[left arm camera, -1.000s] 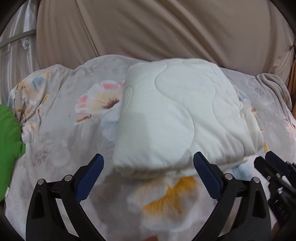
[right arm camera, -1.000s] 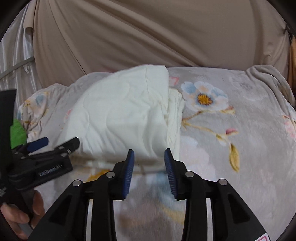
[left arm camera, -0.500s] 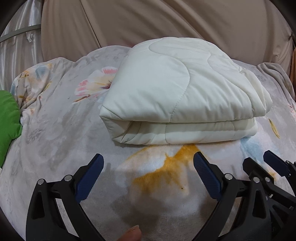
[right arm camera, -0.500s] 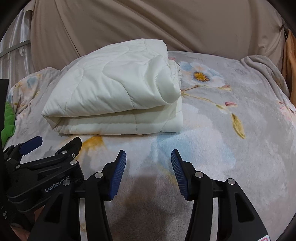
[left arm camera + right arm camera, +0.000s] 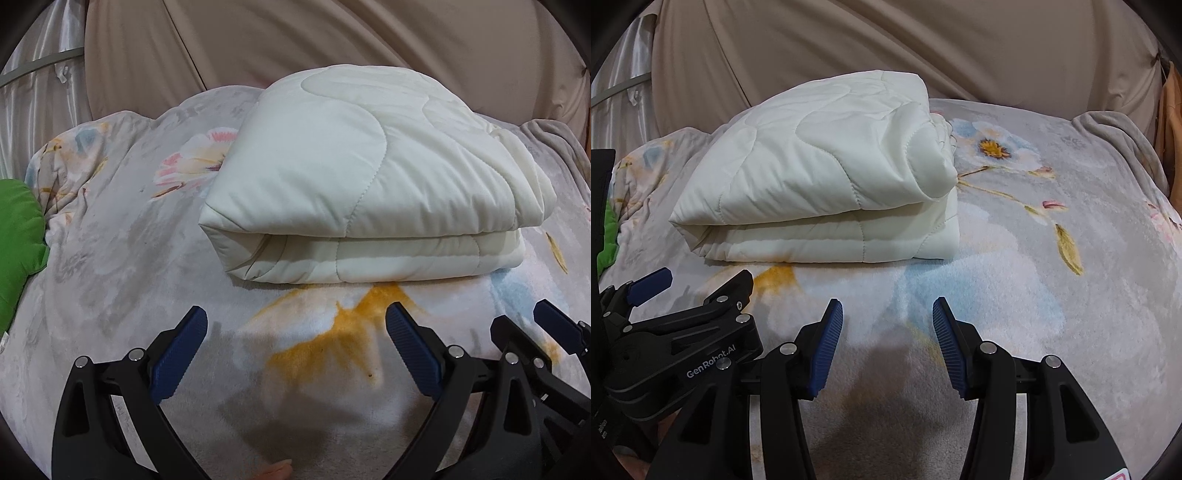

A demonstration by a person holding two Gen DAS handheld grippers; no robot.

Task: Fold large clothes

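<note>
A cream quilted blanket (image 5: 362, 177) lies folded in a thick stack on the floral bedspread (image 5: 110, 266); it also shows in the right wrist view (image 5: 827, 184). My left gripper (image 5: 295, 325) is open and empty, a short way in front of the fold, apart from it. My right gripper (image 5: 887, 314) is open and empty, in front of the stack's right end. The right gripper shows in the left wrist view (image 5: 532, 325), and the left gripper in the right wrist view (image 5: 698, 280).
A green cushion (image 5: 18, 236) lies at the bed's left edge. A beige curtain (image 5: 332, 44) hangs behind the bed. A grey blanket edge (image 5: 1119, 136) bunches at the far right. An orange cloth (image 5: 1171, 122) hangs at the right edge.
Both grippers have pulled back from the folded blanket toward the near edge and dropped lower. The right gripper's jaws have opened wider. The blanket lies still.
</note>
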